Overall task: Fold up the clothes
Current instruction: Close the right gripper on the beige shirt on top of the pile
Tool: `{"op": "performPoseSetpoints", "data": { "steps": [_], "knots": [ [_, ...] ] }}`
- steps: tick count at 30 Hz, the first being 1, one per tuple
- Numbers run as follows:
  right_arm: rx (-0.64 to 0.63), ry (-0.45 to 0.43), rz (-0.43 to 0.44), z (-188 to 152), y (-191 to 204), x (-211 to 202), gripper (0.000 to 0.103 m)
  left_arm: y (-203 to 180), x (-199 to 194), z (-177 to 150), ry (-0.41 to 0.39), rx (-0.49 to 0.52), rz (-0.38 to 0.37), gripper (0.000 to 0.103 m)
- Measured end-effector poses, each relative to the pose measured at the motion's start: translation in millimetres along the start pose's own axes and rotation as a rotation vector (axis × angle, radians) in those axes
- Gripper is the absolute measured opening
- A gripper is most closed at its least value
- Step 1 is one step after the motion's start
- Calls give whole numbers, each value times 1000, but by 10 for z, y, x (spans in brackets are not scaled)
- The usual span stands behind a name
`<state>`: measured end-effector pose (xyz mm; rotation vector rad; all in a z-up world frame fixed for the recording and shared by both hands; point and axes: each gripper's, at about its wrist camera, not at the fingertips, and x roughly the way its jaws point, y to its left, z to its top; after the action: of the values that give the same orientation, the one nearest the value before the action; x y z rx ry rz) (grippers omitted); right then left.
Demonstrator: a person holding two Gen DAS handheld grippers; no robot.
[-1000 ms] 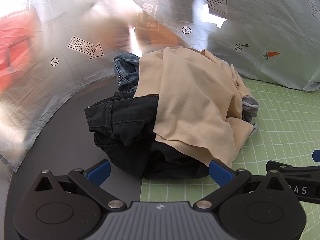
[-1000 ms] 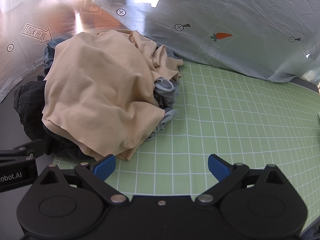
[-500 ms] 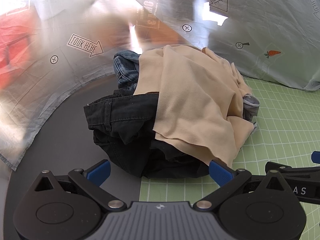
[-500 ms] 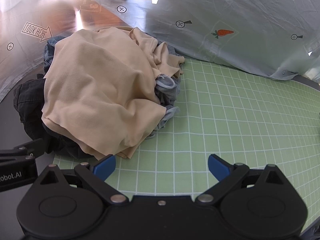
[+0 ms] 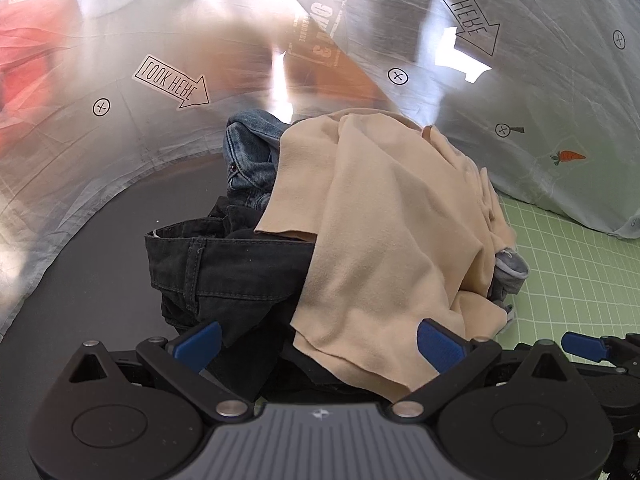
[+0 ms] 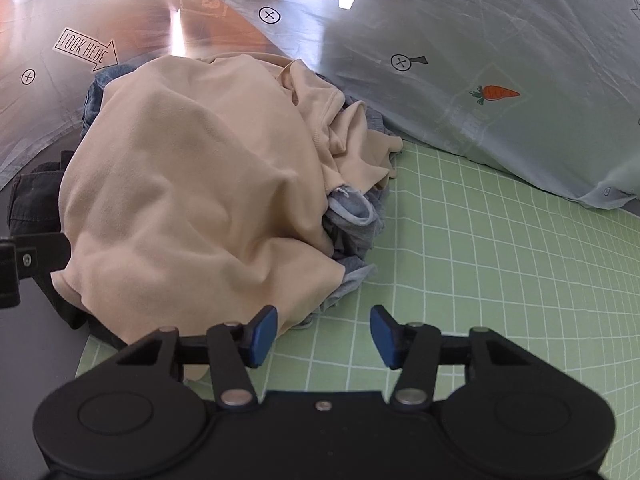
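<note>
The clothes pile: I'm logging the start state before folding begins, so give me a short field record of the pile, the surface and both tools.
top garment: beige garment, draped over the pile
beneath, left side: black trousers
beneath, far side: blue jeans
beneath, right side: grey garment, partly showing
surface: green grid mat, pile at its left edge
backdrop: printed sheet
left tool: open, at the pile's near edge, holding nothing
right tool: open, narrower gap, holding nothing
folding: not yet begun
</note>
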<state>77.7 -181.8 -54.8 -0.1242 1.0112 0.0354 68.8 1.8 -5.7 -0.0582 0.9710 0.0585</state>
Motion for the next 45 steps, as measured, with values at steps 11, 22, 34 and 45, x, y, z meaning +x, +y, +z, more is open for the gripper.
{"op": "performPoseSetpoints", "data": {
  "steps": [11, 22, 34, 45],
  "knots": [
    [-14, 60, 98, 460, -63, 806, 41, -72, 486, 163, 92, 84, 55, 98],
    [-35, 85, 70, 506, 88, 1068, 44, -42, 628, 209, 135, 92, 35, 100],
    [-30, 105, 51, 538, 93, 1106, 54, -36, 646, 207, 135, 89, 29, 101],
    [-12, 95, 121, 489, 0, 1012, 10, -15, 627, 202, 128, 87, 23, 102]
  ]
}}
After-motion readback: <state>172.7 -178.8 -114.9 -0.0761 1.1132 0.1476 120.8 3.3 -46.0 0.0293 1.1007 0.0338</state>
